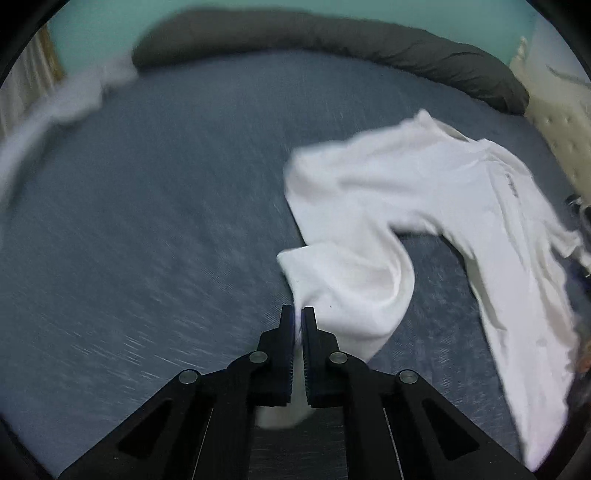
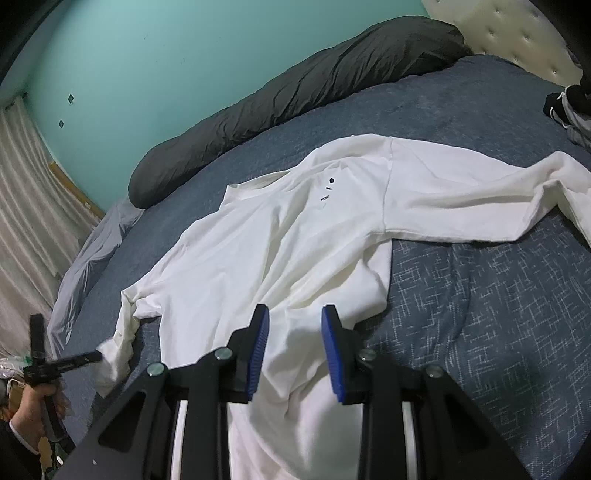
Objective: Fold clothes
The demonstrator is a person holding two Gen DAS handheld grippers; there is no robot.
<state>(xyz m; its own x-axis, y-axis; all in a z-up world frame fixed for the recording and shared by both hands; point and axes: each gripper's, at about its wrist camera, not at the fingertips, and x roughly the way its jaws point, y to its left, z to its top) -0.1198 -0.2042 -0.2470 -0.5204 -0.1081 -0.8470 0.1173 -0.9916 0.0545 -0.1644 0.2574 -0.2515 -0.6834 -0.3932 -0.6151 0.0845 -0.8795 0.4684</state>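
A white long-sleeved shirt (image 2: 295, 229) lies face up on the blue-grey bed (image 2: 480, 295), one sleeve stretched out to the right. My left gripper (image 1: 297, 314) is shut on the cuff of the other sleeve (image 1: 351, 280), which curls up from the bed towards the shirt (image 1: 406, 184). The right wrist view shows that gripper (image 2: 96, 356) at the lower left, held by a person's hand (image 2: 33, 406) at the sleeve's end. My right gripper (image 2: 295, 310) hovers over the shirt's lower body with its blue pads (image 2: 258, 347) apart and cloth flat beneath them.
A long dark grey rolled duvet (image 2: 295, 85) lies along the far edge by the teal wall. A cream tufted headboard (image 2: 517, 33) stands at the right, with dark clothes (image 2: 569, 110) near it. A pale grey sheet (image 2: 88, 266) and a curtain (image 2: 29, 221) are on the left.
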